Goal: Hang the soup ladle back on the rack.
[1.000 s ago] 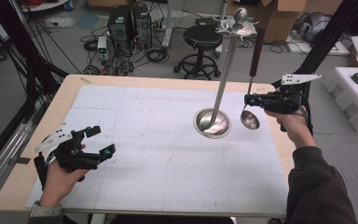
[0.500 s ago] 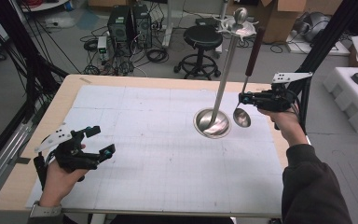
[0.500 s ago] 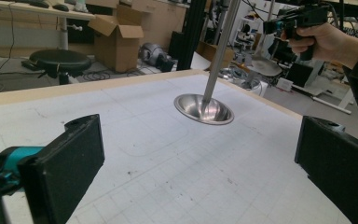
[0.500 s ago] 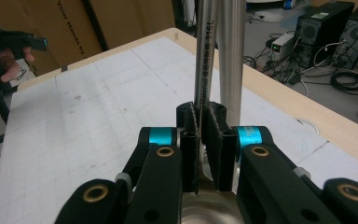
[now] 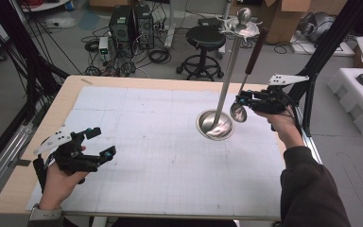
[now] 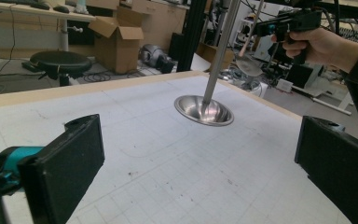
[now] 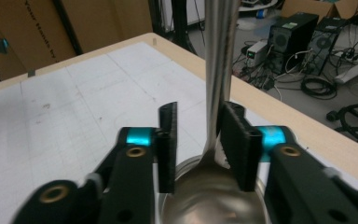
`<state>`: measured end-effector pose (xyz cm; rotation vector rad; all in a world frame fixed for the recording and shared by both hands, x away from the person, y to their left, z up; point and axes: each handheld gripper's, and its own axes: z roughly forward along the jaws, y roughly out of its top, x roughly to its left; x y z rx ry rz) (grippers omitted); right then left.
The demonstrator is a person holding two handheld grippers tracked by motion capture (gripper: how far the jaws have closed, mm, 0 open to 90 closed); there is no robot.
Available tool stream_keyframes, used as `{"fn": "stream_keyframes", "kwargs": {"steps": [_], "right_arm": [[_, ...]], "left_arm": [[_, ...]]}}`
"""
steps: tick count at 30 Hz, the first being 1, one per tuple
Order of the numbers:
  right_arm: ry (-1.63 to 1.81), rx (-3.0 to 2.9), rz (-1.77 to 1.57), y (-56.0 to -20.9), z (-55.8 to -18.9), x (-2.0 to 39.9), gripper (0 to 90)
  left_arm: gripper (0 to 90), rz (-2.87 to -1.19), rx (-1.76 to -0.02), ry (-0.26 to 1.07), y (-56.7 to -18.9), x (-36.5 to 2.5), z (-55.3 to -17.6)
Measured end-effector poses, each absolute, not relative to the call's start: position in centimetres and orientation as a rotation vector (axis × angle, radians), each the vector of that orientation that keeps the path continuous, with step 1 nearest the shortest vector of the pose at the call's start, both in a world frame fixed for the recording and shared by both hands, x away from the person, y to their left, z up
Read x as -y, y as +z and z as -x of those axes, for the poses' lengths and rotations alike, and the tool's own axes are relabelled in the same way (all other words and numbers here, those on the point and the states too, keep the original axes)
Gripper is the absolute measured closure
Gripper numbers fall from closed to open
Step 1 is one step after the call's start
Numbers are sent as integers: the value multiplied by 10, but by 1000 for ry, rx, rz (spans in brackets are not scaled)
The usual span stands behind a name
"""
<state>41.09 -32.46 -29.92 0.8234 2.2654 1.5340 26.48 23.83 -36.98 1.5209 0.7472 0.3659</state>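
So the main thing here is a ladle (image 5: 239, 111) hanging from the hook rack at the top of a tall steel stand (image 5: 230, 66). Its dark wooden handle points up toward the rack and its shiny bowl dangles low, just beside the stand's pole, on the side toward the right gripper (image 5: 244, 100). It's off the table, hovering just over the edge of the stand's base dish (image 5: 214, 125).

That base dish is the only container-ish thing on the table (image 5: 137, 90). It's a shallow round steel bowl shape with the pole rising out of its middle, and I don't see anything sitting in it, just reflections.

Right gripper is up at the ladle's neck, right above the bowl. Its jaws have just been opening: in the right gripper view the metal stem (image 7: 216, 79) runs up between the two black pads, close against the right-hand pad with a clear gap to the other one. So it's between them but not pinched.

Left gripper (image 5: 99, 144) sits low over the near left part of the white grid mat (image 5: 160, 165), well apart from the stand. Jaws spread wide, nothing between them, just bare mat showing through in the left gripper view.
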Motion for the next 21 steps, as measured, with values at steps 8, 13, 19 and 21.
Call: {"fn": "stream_keyframes", "kwargs": {"steps": [8, 13, 19, 21], "right_arm": [[1575, -2173, -859, -310, -391, 331, 258], [1613, -2133, -836, -312, -372, 327, 71], [1575, -2135, -766, -313, -347, 317, 0], [1584, -2141, -726, -314, -340, 315, 0]], "left_arm": [[19, -1517, -747, 371, -370, -239, -265], [19, -1514, -745, 377, -370, -238, -265], [18, -1517, -742, 384, -371, -237, -266], [19, -1516, -736, 390, -371, -237, -266]]}}
